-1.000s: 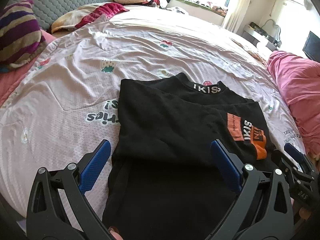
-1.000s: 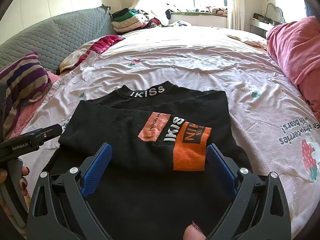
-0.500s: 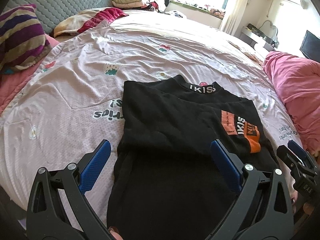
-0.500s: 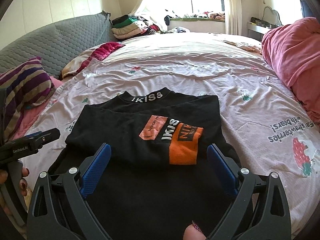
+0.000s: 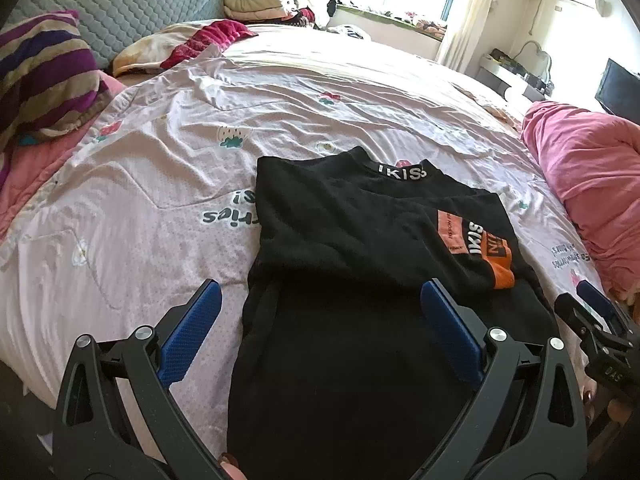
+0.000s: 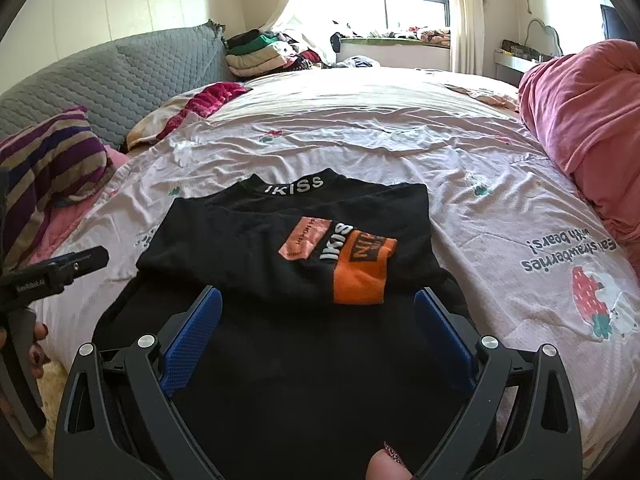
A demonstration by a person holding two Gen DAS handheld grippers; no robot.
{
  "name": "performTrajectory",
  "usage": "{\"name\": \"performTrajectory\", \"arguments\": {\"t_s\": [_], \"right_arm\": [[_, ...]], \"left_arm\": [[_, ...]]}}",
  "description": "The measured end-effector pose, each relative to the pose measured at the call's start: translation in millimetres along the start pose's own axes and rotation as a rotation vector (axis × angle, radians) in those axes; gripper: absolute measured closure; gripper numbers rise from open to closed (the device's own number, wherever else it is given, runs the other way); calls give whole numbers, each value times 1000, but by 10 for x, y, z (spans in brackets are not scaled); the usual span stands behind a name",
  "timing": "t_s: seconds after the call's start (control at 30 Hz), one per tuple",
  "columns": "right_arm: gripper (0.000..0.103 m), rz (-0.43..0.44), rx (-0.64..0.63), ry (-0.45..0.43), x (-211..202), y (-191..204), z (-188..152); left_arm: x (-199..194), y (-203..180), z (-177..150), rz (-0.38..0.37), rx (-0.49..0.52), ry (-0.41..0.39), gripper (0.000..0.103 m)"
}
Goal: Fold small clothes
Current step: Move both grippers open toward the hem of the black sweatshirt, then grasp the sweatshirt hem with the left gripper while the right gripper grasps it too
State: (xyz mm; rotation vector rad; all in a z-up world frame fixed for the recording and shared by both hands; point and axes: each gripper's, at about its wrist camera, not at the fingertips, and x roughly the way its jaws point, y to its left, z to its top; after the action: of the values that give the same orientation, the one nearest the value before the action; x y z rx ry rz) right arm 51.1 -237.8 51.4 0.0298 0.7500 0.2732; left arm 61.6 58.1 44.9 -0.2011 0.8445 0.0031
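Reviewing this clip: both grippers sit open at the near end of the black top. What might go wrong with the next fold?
The sleeve with the orange cuff lies loosely across the black top; lifting the hem may slide it off. The left gripper straddles the top's left edge and could pinch the bedsheet too. The right gripper may catch only one layer.

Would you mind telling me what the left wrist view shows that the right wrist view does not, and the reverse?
Only the left wrist view shows the strawberry print on the sheet left of the shirt, and the right tongs from the side.

Only the right wrist view shows the strawberry-and-bear print on the sheet right of the shirt, and the left tongs at its left edge.

Both show the black IKISS shirt, sleeves folded in, on the bedsheet, the striped pillow and pink duvet. Both tongs are open, holding nothing.
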Motion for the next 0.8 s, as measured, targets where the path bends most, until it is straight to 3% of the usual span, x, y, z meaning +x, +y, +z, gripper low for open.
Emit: {"name": "performTrajectory", "arguments": {"t_s": [0.8], "right_arm": [[7, -23, 59, 58, -232, -293, -477]], "left_arm": [[-171, 415, -565, 11, -72, 62, 10]]}}
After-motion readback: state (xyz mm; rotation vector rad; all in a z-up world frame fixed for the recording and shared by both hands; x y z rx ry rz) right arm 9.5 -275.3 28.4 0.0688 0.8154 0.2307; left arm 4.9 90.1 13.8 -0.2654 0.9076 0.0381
